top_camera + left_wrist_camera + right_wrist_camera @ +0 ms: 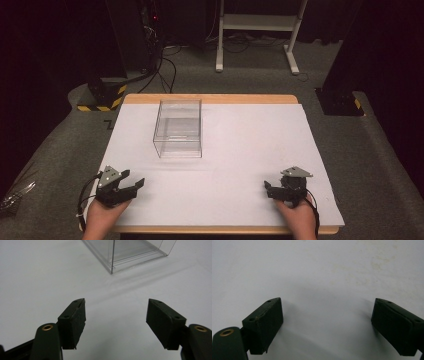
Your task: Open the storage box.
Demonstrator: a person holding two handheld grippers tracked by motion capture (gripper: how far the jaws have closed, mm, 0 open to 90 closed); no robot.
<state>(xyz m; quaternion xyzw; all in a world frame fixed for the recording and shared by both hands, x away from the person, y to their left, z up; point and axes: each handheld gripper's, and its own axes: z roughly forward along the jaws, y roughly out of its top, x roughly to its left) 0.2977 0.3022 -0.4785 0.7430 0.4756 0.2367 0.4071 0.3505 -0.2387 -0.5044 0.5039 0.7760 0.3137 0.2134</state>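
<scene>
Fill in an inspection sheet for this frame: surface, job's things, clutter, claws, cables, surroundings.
Surface: white sheet on a wooden table, faint stains.
Job's things: clear plastic box, upright, apart from both claws.
Clutter: nothing seen.
Claws: left claw and right claw at the near edge, jaws open, holding nothing.
Cables: black cable trailing from the left claw; floor cables beyond the table.
Surroundings: grey carpet, white stand, hazard-striped base.
</scene>
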